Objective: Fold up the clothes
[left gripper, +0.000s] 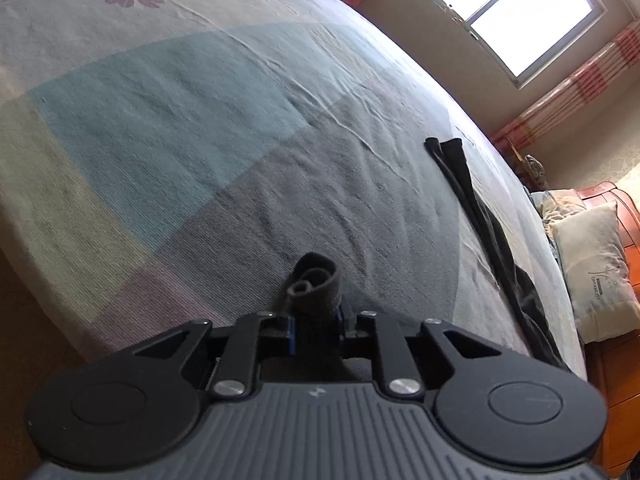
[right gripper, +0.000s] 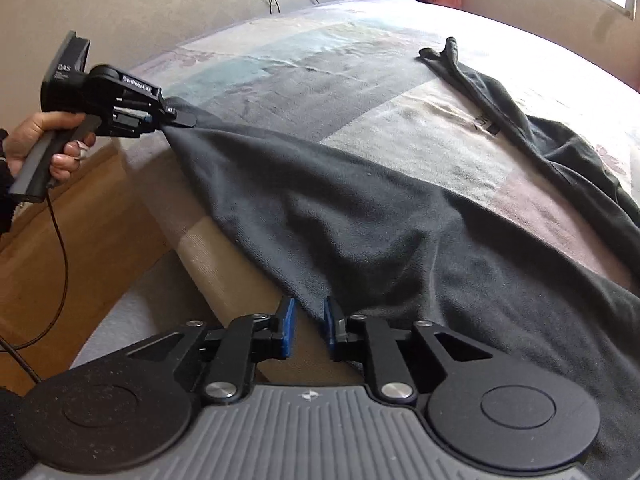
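A dark grey long-sleeved garment (right gripper: 400,220) lies spread over the pastel patchwork bed (right gripper: 360,76), one sleeve (right gripper: 472,76) stretched toward the far side. My left gripper (right gripper: 182,119), held by a hand (right gripper: 36,136), is shut on a corner of the garment at the bed's left edge, and the cloth pulls taut from it. In the left wrist view that corner shows as a bunched roll (left gripper: 316,284) between the left gripper (left gripper: 316,320) fingers; the sleeve (left gripper: 452,168) lies farther right. My right gripper (right gripper: 309,320) stands open at the garment's near hem, blue pads (right gripper: 287,328) apart and not pressing the cloth.
A pillow (left gripper: 592,264) leans on an orange wooden headboard (left gripper: 616,380) at the right. A bright window (left gripper: 508,12) with striped curtains (left gripper: 580,80) is beyond the bed. Wooden floor (right gripper: 80,260) runs beside the bed's near-left edge; a cable (right gripper: 60,248) hangs from the left gripper.
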A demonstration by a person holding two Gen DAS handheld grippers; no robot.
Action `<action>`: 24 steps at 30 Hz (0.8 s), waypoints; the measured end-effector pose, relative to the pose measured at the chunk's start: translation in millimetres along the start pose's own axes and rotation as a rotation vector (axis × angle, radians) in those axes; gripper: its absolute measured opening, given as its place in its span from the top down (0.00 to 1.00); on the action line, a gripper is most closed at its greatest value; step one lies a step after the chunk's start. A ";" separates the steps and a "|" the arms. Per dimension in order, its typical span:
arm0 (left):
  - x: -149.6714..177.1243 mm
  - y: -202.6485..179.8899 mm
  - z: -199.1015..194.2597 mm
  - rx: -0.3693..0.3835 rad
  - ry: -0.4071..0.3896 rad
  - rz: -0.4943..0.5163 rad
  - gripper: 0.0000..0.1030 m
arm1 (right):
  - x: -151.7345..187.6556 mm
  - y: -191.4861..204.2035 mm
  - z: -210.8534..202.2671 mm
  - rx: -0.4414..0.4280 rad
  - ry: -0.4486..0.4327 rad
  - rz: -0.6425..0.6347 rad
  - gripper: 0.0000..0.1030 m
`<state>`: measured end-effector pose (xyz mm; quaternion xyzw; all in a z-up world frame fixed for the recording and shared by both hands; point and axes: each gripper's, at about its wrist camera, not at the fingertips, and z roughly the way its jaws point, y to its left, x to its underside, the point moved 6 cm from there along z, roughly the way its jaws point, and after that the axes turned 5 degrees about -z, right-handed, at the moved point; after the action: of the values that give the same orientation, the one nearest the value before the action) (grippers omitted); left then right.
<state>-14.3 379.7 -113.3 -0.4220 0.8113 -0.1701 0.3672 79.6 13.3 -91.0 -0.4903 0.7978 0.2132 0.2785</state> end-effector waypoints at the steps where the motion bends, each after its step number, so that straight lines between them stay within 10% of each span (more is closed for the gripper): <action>1: -4.3 3.4 -7.4 -0.011 -0.018 0.001 0.82 | 0.3 -3.8 -6.4 0.015 -0.014 0.009 0.69; 12: -30.8 -1.3 -21.6 -0.026 -0.086 0.010 0.56 | 22.1 -58.0 -39.4 0.104 -0.099 0.262 0.59; 19: -27.5 0.2 32.9 0.007 0.068 -0.035 0.53 | 19.7 -53.6 -39.6 0.130 -0.095 0.244 0.54; 24: -5.0 -31.0 35.0 0.187 0.164 0.025 0.49 | 20.0 -49.9 -36.7 0.138 -0.083 0.233 0.53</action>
<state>30.8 366.7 -116.4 -0.3605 0.8244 -0.2743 0.3392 108.7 -43.9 -79.7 -0.3648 0.8498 0.2088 0.3180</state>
